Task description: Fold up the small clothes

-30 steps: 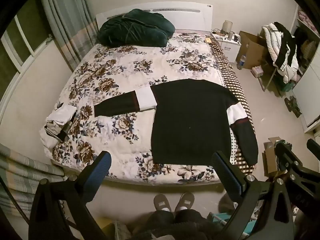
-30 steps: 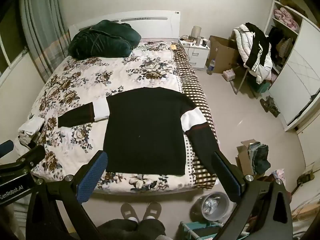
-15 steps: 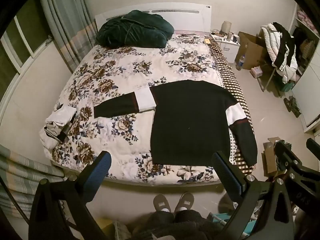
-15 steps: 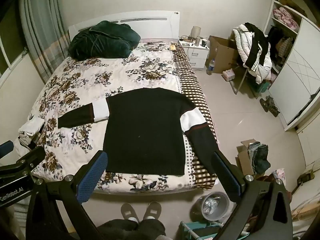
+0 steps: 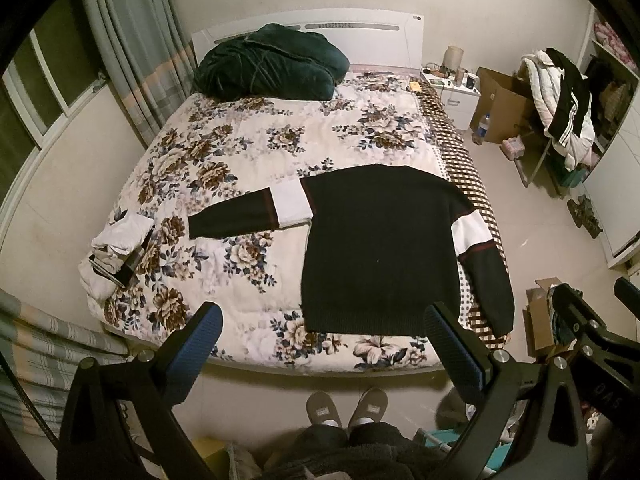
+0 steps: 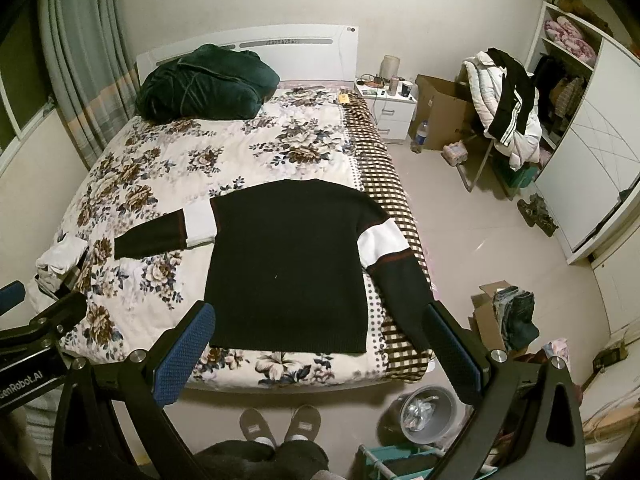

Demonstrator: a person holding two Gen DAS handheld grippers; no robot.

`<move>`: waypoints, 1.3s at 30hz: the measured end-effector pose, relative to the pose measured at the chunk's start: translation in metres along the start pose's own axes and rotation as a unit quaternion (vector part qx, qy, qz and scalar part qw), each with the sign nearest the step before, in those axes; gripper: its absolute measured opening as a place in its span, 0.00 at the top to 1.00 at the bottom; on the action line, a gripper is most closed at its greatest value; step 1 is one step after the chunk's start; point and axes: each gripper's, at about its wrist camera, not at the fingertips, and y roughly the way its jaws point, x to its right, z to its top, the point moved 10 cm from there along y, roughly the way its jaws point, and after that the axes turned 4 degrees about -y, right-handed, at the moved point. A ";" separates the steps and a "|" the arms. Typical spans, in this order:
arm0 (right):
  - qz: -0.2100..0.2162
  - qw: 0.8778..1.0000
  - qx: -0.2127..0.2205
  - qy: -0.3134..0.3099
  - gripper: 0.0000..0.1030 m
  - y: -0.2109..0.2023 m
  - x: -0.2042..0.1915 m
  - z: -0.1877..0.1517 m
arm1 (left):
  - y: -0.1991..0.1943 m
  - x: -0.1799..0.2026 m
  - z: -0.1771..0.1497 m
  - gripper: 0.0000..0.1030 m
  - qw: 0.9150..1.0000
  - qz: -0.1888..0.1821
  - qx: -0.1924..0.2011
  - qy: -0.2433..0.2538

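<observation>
A black sweater [image 5: 380,248] [image 6: 288,264] with white bands on its sleeves lies flat on the floral bed cover [image 5: 248,152] [image 6: 168,160], near the foot of the bed. One sleeve stretches left; the other hangs over the checked right edge. My left gripper [image 5: 324,332] is held high above the bed's foot, open and empty. My right gripper [image 6: 320,328] is likewise open and empty, well above the sweater's hem. Each gripper shows at the edge of the other's view.
A dark green bundle [image 5: 268,64] lies at the headboard. A small pile of pale clothes [image 5: 116,252] sits at the bed's left corner. A person's slippered feet [image 6: 280,424] stand at the bed's foot. A nightstand [image 6: 388,108], boxes, a clothes-laden chair [image 6: 504,112] and a basin [image 6: 424,412] stand to the right.
Both views have shifted very slightly; the sweater and both open grippers look unchanged.
</observation>
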 end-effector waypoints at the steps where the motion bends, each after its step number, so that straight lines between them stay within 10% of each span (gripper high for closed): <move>1: 0.000 1.000 0.000 0.000 0.00 0.000 0.000 0.000 | 0.000 0.000 0.000 0.00 1.000 0.000 0.000 0.000; 39: 0.001 1.000 0.007 0.003 0.00 -0.008 -0.001 0.023 | -0.017 0.011 0.051 0.00 1.000 0.001 0.014 0.000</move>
